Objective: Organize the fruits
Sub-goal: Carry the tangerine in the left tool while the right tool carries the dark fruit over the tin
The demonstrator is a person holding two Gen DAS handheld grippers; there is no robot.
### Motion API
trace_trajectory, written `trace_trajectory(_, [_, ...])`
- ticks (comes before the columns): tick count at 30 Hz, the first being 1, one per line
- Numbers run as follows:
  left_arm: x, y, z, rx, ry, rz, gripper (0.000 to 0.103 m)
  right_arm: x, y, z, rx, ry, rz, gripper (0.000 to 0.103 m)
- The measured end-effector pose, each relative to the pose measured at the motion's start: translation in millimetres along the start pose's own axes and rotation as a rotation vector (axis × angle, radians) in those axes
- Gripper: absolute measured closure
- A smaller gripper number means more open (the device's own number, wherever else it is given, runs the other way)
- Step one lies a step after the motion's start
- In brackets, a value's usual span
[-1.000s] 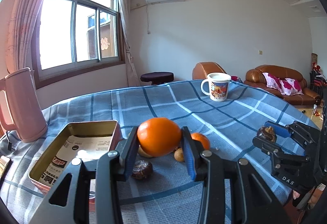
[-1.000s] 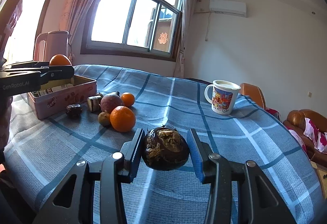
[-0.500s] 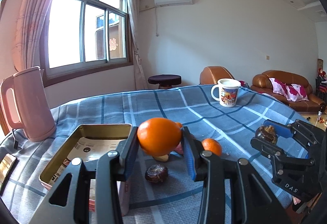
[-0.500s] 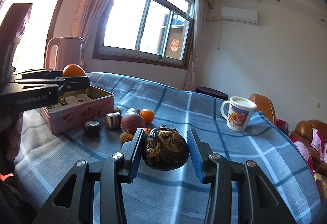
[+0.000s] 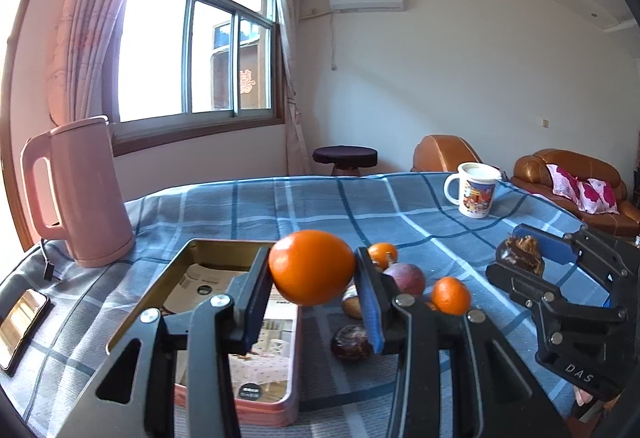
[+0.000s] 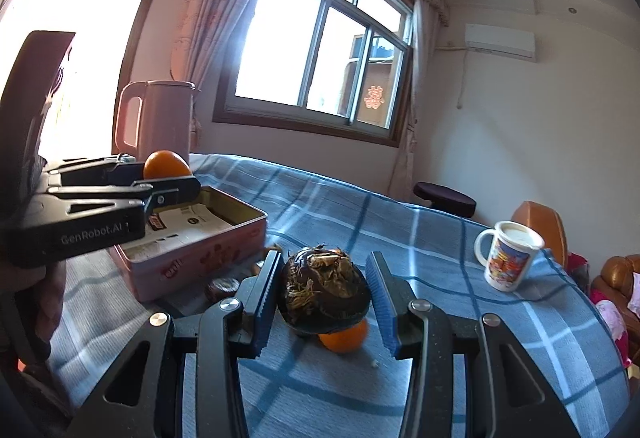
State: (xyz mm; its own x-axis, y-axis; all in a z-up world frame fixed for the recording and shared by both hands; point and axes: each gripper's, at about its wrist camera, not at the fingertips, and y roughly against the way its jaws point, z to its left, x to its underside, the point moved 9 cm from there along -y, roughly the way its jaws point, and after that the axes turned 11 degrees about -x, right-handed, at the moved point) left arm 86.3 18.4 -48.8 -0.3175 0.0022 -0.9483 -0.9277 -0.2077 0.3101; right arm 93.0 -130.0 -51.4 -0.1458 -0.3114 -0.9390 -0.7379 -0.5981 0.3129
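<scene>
My left gripper (image 5: pixel 312 274) is shut on a large orange (image 5: pixel 311 272) and holds it in the air at the right rim of the open pink tin box (image 5: pixel 208 250). It also shows in the right wrist view (image 6: pixel 166 174) with the orange (image 6: pixel 165 163) above the box (image 6: pixel 224 238). My right gripper (image 6: pixel 325 290) is shut on a dark brown, husky round fruit (image 6: pixel 323 288), held above the table; it shows at the right of the left wrist view (image 5: pixel 520 258). Loose fruit lies beside the box: a small orange (image 5: pixel 450 294), another small orange (image 5: pixel 382 252), a purple fruit (image 5: pixel 404 278) and a dark brown one (image 5: pixel 352 342).
A pink kettle (image 5: pixel 76 194) stands at the back left of the blue checked tablecloth (image 5: pixel 280 206). A printed mug (image 5: pixel 476 194) stands at the back right. A phone (image 5: pixel 20 322) lies at the left edge. Brown sofas (image 5: pixel 576 182) are behind the table.
Both grippers have moved left with their fruit. The orange has shifted from over the loose fruit to the box's right rim, and the right gripper has come closer to the box.
</scene>
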Motion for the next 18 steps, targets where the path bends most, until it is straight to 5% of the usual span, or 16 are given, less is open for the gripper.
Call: trace_trajectory(18, [1,-13,44,-0.078,0.043,0.026,0.061,-39,-31,35,-0.091,0.047,-0.004,0.058])
